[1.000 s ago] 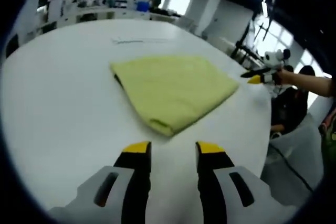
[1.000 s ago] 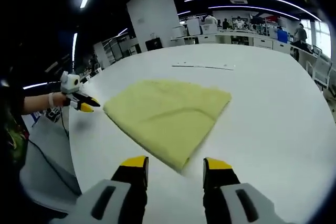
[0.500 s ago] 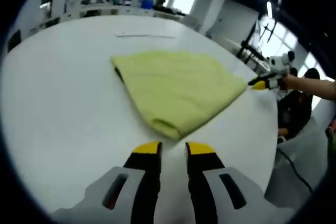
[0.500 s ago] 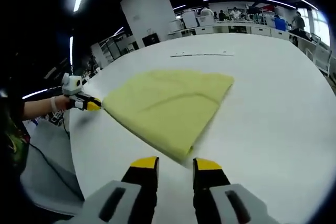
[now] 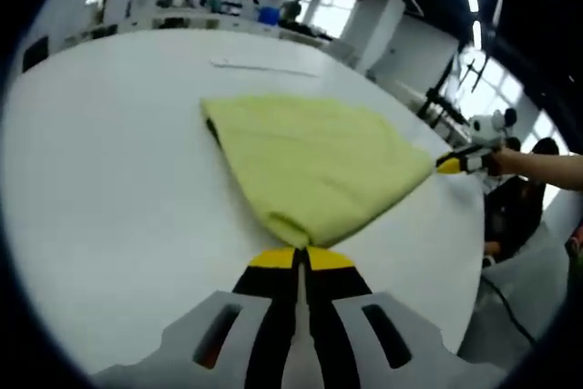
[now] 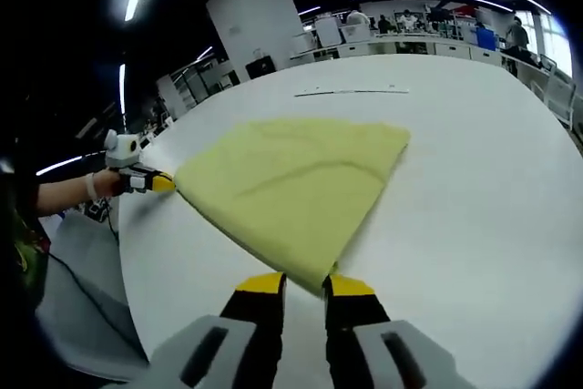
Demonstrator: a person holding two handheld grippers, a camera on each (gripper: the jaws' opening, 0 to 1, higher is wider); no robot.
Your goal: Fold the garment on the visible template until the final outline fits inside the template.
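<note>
Table [image 5: 100, 179], broad, white and round-edged, takes up most of both views, and on it lies the folded pale-yellow terry garment [image 5: 314, 166], sitting centre frame in the left gripper view and centre frame in the right gripper view [image 6: 291, 184]. You can see it as a rough fan shape, flat on the table top, with one narrow folded corner pointing down toward the bottom of each view.

Your left gripper [image 5: 301, 259] rises from the bottom centre of its own view, its yellow-tipped black jaws pressed almost together at the garment's near corner; whether cloth is caught between them cannot be told. In the right gripper view the same tool [image 6: 157, 183] appears at the left edge, held level by your hand [image 6: 100, 185], with its tip touching the garment's left corner.

Your right gripper [image 6: 304, 285] comes up from the bottom centre of its view, jaws narrowly apart and flanking the garment's near corner; a grip on it cannot be confirmed. In the left gripper view it [image 5: 449, 165] sits at the right, tip against the garment's right corner, your hand [image 5: 508, 161] and forearm reaching in from the right edge.

A thin pale strip [image 5: 264, 67] lies on the table beyond the garment, toward the top of the frame.
</note>
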